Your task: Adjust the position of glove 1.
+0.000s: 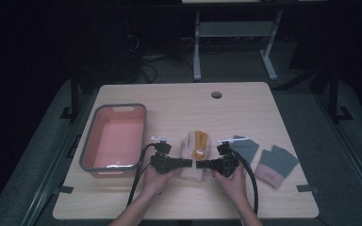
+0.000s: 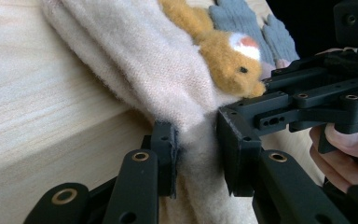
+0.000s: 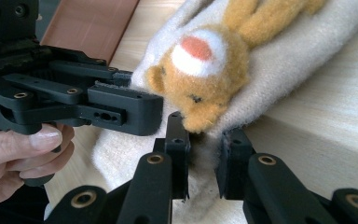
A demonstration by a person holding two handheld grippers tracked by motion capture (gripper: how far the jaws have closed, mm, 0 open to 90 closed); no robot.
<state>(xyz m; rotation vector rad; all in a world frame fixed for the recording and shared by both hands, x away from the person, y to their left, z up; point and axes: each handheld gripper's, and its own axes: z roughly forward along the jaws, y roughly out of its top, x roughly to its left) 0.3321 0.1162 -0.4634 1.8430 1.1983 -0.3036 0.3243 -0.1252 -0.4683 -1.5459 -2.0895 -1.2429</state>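
A cream knitted mitten (image 1: 192, 147) with an orange plush animal (image 1: 199, 143) sewn on top lies at the table's middle front. My left gripper (image 1: 190, 163) comes in from the left at its near end, and my right gripper (image 1: 199, 165) from the right, tips almost meeting. In the left gripper view the jaws (image 2: 198, 156) pinch a fold of the cream mitten (image 2: 135, 60), below the plush animal (image 2: 223, 56). My right gripper (image 3: 204, 163) is likewise shut on cream fabric just under the plush animal (image 3: 205, 70).
A pink basin (image 1: 94, 141) with a grey rim stands at the left of the mitten. Two grey gloves, one near (image 1: 244, 148) and one farther right (image 1: 275, 164), lie to the right. The table (image 1: 184, 101) has a cable hole (image 1: 216, 94) at the back.
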